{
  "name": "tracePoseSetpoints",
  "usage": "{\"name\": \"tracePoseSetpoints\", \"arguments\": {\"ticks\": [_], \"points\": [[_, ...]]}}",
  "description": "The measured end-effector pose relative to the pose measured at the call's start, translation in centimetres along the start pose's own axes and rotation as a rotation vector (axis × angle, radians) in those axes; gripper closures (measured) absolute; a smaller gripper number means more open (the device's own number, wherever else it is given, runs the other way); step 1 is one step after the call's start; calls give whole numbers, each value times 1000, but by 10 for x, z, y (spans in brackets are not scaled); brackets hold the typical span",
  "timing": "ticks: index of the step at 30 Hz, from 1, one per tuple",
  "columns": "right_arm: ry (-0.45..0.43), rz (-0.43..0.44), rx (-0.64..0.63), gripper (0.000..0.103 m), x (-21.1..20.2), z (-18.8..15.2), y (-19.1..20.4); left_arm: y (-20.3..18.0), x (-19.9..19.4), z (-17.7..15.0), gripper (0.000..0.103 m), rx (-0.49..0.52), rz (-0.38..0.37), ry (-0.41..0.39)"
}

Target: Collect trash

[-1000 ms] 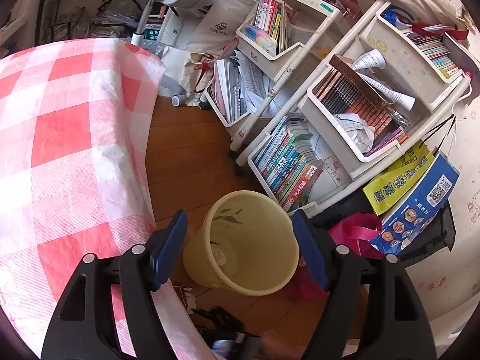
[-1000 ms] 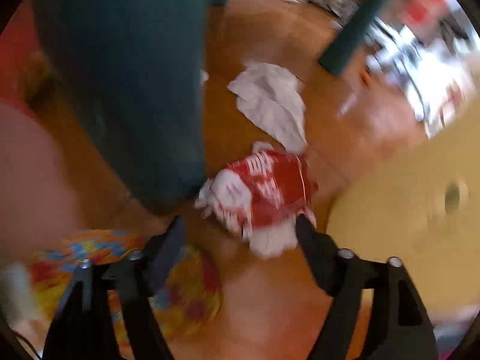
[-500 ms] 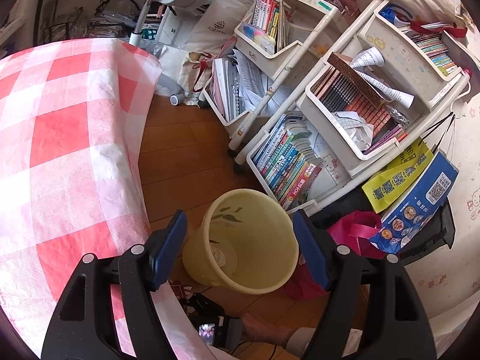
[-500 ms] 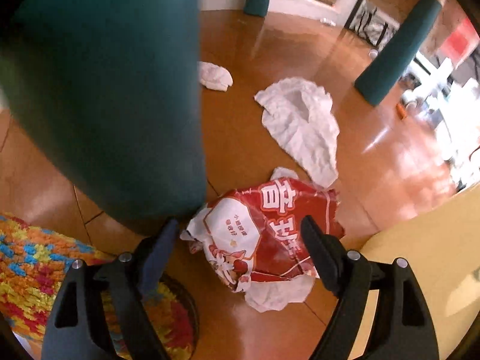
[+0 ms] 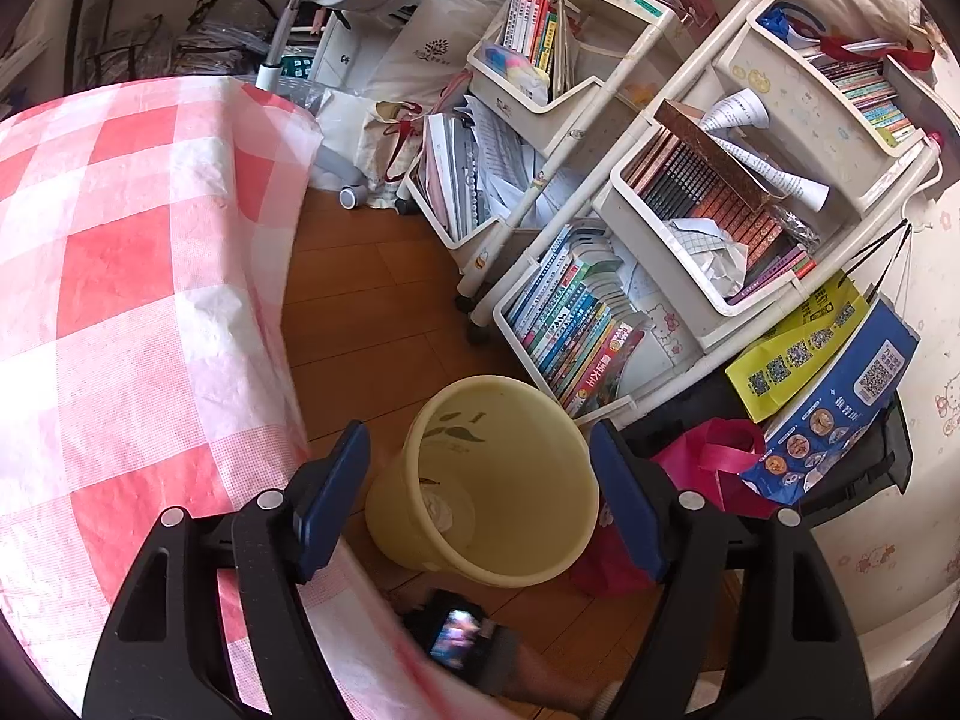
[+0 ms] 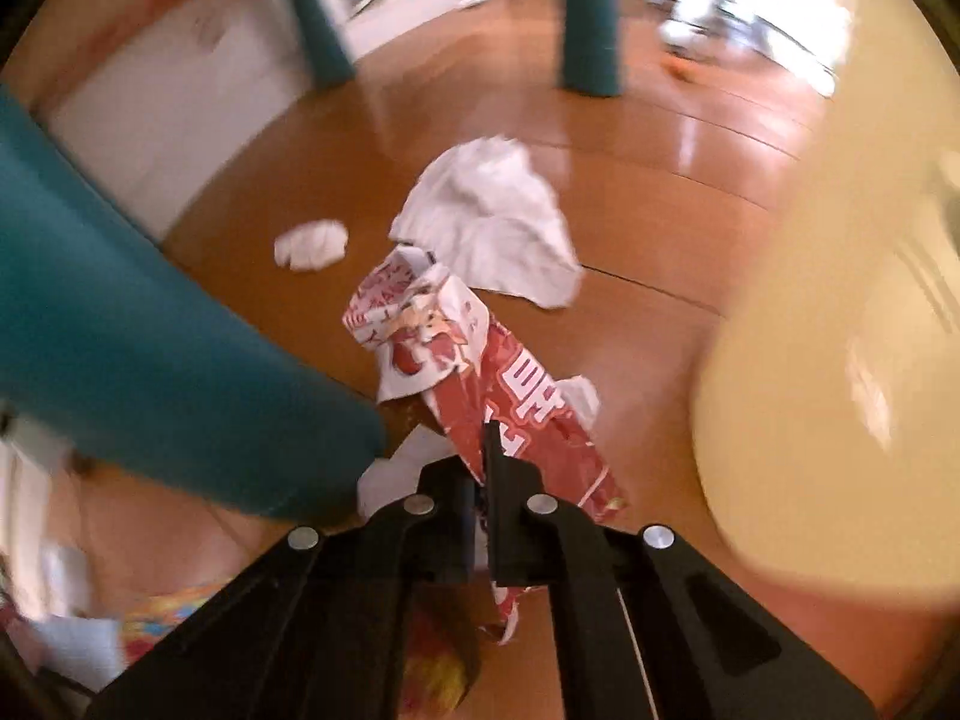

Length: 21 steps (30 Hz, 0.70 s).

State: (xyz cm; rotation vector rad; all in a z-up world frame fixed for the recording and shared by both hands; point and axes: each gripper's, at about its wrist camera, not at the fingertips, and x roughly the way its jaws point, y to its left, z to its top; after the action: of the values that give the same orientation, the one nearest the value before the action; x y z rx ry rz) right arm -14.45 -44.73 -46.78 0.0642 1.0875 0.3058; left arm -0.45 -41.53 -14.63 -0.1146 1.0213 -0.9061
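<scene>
Trash is what your right hand-held gripper [image 6: 480,480] has hold of: its jaws are pinched tight on a crumpled red-and-white wrapper [image 6: 480,372], which sticks out past the fingertips above the wooden floor [image 6: 660,228]. Beyond it on the floor lie a large crumpled white paper [image 6: 498,222] and a small white wad [image 6: 312,245], apart from each other. To the wrapper's right you have the pale yellow wall of the bin [image 6: 828,324], close by and blurred. A teal leg [image 6: 150,348] crosses the left of that view.

Your left hand-held gripper [image 5: 480,504] hangs wide with nothing between its blue pads [image 5: 336,498], pointing down at the yellow bin [image 5: 498,540] standing on the floor. Some white crumpled paper [image 5: 444,510] lies at the bin's bottom. A desk under a red-and-white checked cloth [image 5: 120,276] fills the left side, and white book carts [image 5: 660,228] crowded with books stand behind the bin. A pink bag [image 5: 714,456] sits just beside the bin's right. At the lower edge, you can see a blurred dark device and a forearm [image 5: 540,678].
</scene>
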Motion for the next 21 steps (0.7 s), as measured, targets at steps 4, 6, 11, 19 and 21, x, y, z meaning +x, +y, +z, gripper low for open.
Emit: {"name": "tracePoseSetpoints", "arguments": {"ticks": [4,6,11,19,21], "points": [[-34,2,185,100,-42,-32,-10,0,1,-1,31,-6,10,-6],[-29,5,275,100,-60,-45,-21,1,1,-1,31,-7,17,-6],[-79,-26,433,100,-126,-70,-31,-2,4,0,29,8,45,12],[-382,-109,452,100,-261,-31,-31,-36,9,-18,21,3,164,88],[-469,-104,420,100,-283,-10,-31,-52,11,-33,21,26,165,116]]}}
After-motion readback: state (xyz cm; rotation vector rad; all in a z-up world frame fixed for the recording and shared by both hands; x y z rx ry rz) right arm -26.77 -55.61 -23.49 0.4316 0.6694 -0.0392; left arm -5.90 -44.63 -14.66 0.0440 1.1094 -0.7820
